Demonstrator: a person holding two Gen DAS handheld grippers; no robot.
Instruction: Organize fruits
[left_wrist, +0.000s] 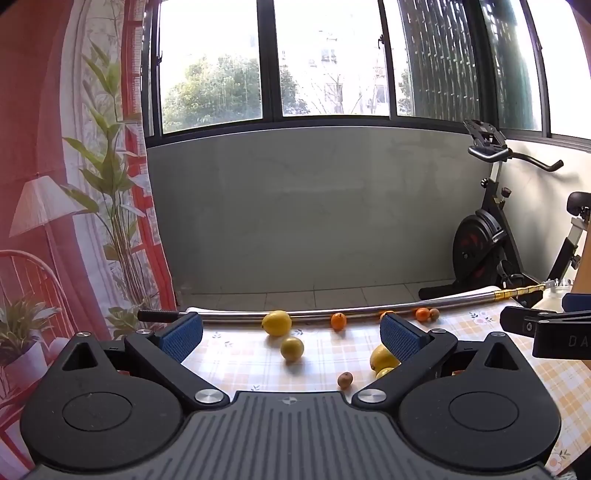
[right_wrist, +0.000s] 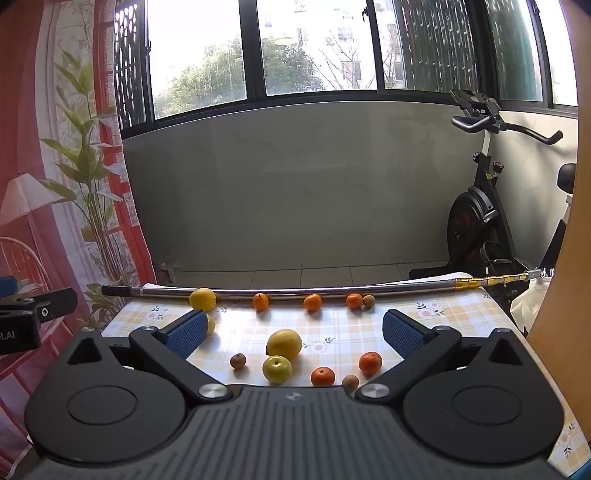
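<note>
Fruits (right_wrist: 283, 344) scattered; rod (right_wrist: 295, 291) lines far edge

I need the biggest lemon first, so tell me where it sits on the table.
In the right wrist view the biggest lemon lies mid-table between the open fingers, touching a smaller yellow-green fruit in front of it, with a small brown fruit to its left.

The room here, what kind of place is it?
Probably an enclosed home balcony or sunroom: wide windows, an exercise bike, and a table with a checked floral cloth.
</note>
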